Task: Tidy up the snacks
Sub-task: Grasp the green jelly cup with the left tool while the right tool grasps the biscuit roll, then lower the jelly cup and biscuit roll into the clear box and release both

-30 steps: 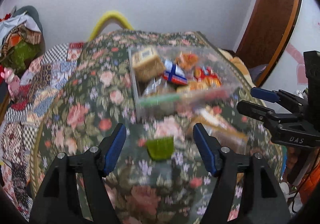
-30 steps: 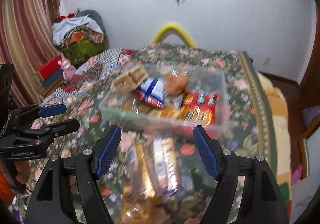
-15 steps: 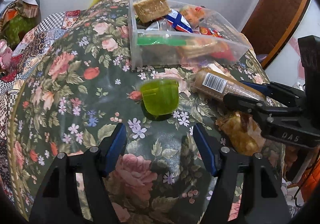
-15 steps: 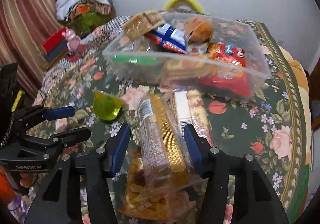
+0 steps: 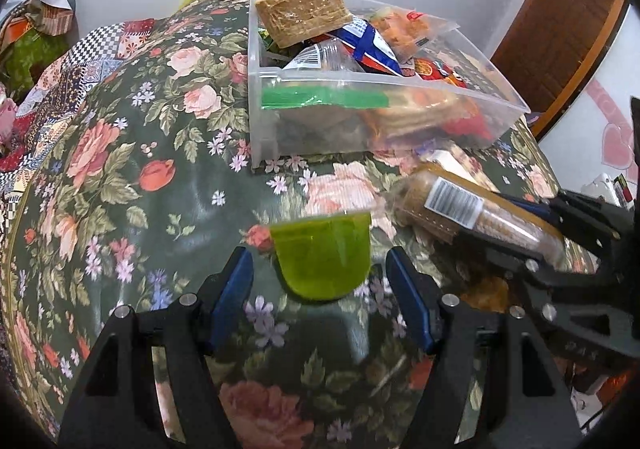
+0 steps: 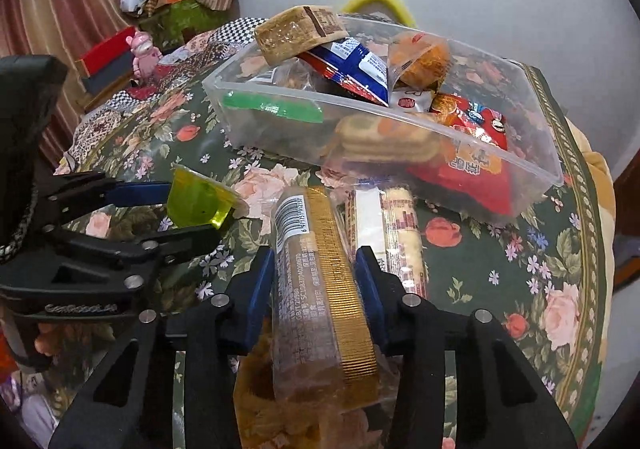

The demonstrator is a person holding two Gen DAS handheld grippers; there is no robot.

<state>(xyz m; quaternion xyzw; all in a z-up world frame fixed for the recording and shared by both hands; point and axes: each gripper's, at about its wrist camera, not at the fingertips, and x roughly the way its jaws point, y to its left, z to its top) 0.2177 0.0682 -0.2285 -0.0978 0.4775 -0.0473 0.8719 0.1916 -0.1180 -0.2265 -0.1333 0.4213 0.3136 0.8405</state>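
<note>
Barcode label with small printed digits and rows of Chinese characters along the long clear cracker packet (image 6: pixel 316 289), gold crimped strip down its right side, brown biscuits inside. Embossed lettering on the left gripper's (image 6: pixel 188 215) black body at lower left of the right wrist view, too blurred to read. Large Chinese characters on the red bag (image 6: pixel 472 145) in the clear plastic box (image 6: pixel 532 185) — upper middle of both views, heaped with snacks, a wrapped brown block (image 6: pixel 298 35) on top.

Right gripper (image 6: pixel 314 269) angled down at lower centre, blue pads just closed in and now pressed against both sides of the cracker packet, which lies on the floral tablecloth (image 6: pixel 520 269) beside a white-and-yellow packet (image 6: pixel 390 233).

Green jelly cup (image 5: pixel 322 257) at centre of the left wrist view, resting on the cloth, foil lid facing the box. Left gripper (image 5: pixel 320 281) tilted down over it, jaws about half open — a pad on either side of the cup, apart from it, nothing gripped.
</note>
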